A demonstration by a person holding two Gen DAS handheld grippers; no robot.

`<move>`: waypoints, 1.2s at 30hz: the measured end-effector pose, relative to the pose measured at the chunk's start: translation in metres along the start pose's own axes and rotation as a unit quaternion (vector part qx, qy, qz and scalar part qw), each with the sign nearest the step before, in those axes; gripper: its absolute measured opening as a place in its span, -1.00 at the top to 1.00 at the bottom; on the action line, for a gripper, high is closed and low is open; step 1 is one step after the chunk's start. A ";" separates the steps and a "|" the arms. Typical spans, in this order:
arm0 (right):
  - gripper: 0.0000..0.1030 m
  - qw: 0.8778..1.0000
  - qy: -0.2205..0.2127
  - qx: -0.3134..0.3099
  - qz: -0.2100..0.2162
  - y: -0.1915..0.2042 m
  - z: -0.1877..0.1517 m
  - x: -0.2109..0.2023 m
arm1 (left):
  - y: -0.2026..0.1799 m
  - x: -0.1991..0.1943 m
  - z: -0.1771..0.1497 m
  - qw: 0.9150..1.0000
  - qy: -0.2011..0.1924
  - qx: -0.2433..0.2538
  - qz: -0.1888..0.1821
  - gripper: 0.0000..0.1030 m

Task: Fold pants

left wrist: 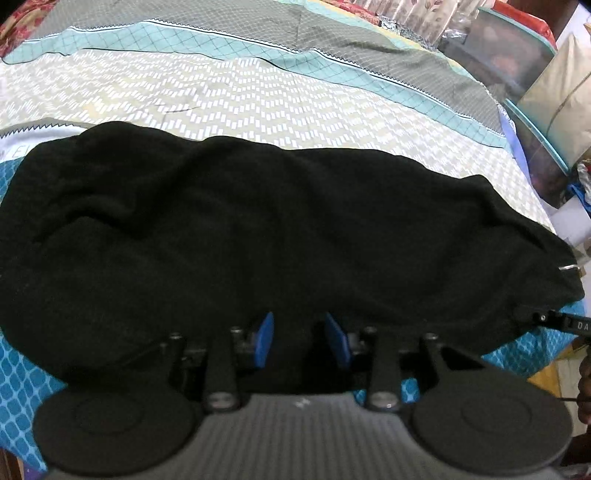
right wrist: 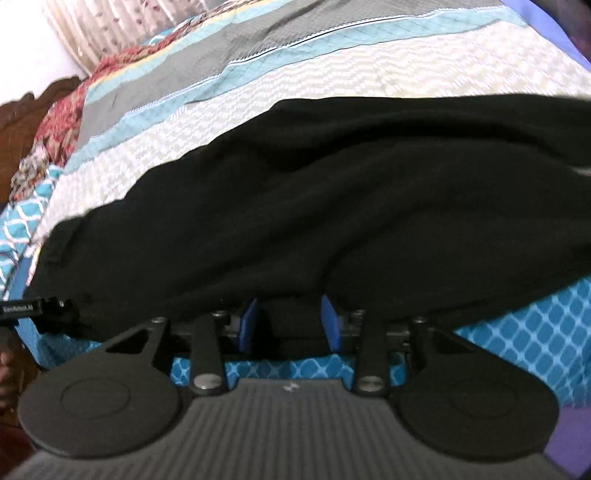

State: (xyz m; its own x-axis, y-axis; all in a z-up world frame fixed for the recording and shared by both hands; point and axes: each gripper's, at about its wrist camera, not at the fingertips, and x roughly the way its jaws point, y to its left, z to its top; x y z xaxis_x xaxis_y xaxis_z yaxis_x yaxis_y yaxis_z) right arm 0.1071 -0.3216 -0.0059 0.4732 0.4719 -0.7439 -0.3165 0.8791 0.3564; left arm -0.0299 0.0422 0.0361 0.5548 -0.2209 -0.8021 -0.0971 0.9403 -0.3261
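While the black pants [left wrist: 258, 229] lie bunched straight ahead of both tools on a patterned bedspread [left wrist: 258, 99], the left gripper [left wrist: 300, 338] and right gripper [right wrist: 289, 323] each show blue pads parted at the near hem. Whether they pinch cloth, I cannot tell. Curtains [right wrist: 110, 26] hang beyond.

Right claw [right wrist: 290, 325] blue pads apart, sitting at the near edge of the black pants [right wrist: 295, 206]; dark fabric lies between the pads, grip unclear. Pants lie crumpled across a bed [right wrist: 535, 332] with a teal, grey and cream patterned sheet. Left claw [right wrist: 37, 308] partly visible at left edge.
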 end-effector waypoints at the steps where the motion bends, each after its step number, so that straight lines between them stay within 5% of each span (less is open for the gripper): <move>1: 0.23 1.000 -0.002 0.002 0.000 0.000 0.000 -0.001 | 0.000 -0.001 0.001 1.000 0.000 -0.001 0.000 0.36; 11: 0.19 0.996 -0.087 -0.003 -0.014 -0.005 0.028 -0.049 | -0.015 -0.031 0.027 0.997 -0.049 -0.010 -0.053 0.20; 18: 0.19 0.984 -0.138 0.091 -0.066 -0.063 0.015 -0.076 | -0.076 0.011 0.043 0.995 -0.011 0.061 -0.073 0.20; 30: 0.15 0.930 -0.227 0.260 -0.129 -0.134 -0.018 -0.112 | -0.117 0.060 0.028 0.990 0.065 0.110 -0.063 0.20; 35: 0.10 0.903 -0.238 0.341 -0.112 -0.183 -0.015 -0.105 | -0.130 0.069 0.027 0.988 0.073 0.124 -0.058 0.25; 36: 0.35 0.897 -0.236 0.360 -0.104 -0.192 -0.014 -0.100 | -0.133 0.071 0.026 0.987 0.074 0.131 -0.054 0.26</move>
State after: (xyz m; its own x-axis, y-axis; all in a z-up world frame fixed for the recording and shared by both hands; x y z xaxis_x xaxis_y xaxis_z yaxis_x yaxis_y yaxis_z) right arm 0.1095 -0.5385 -0.0078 0.8093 0.1195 -0.5751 0.3510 0.6866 0.6367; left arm 0.0438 -0.0913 0.0357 0.4214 -0.3406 -0.8405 0.1834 0.9396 -0.2889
